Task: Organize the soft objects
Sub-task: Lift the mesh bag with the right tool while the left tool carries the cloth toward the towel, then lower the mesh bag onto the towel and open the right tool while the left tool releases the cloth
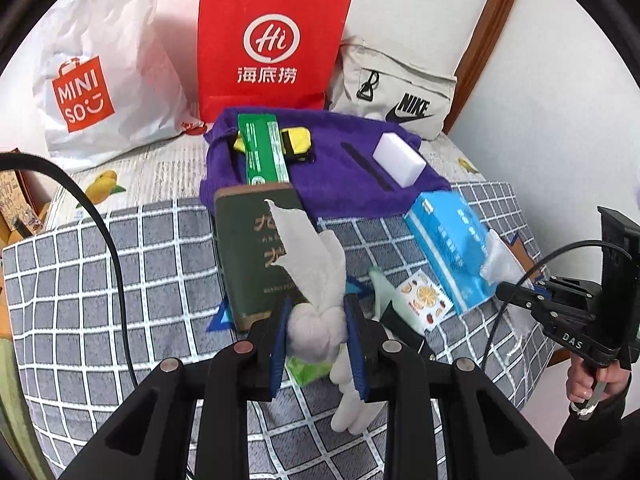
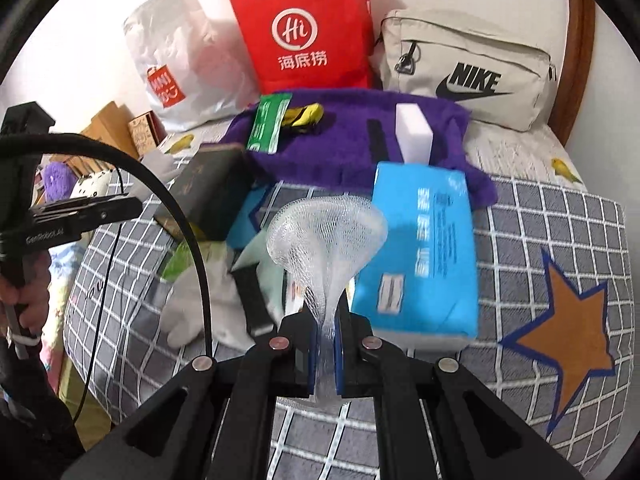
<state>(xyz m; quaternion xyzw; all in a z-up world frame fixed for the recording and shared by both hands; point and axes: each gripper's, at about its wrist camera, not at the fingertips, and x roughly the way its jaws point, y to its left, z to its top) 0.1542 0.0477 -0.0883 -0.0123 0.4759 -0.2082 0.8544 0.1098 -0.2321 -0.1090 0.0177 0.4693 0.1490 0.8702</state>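
Note:
My left gripper is shut on a bunched white tissue and holds it above the checked bed cover; the tissue's loose ends stick up and hang down. My right gripper is shut on a white foam net sleeve, which flares open above the fingers. A blue tissue pack lies just right of the net and also shows in the left wrist view. A purple towel lies behind with a white sponge block on it.
A dark green book, a green packet and a yellow toy car lie nearby. A Miniso bag, a red paper bag and a Nike pouch stand at the back wall. A white glove lies on the cover.

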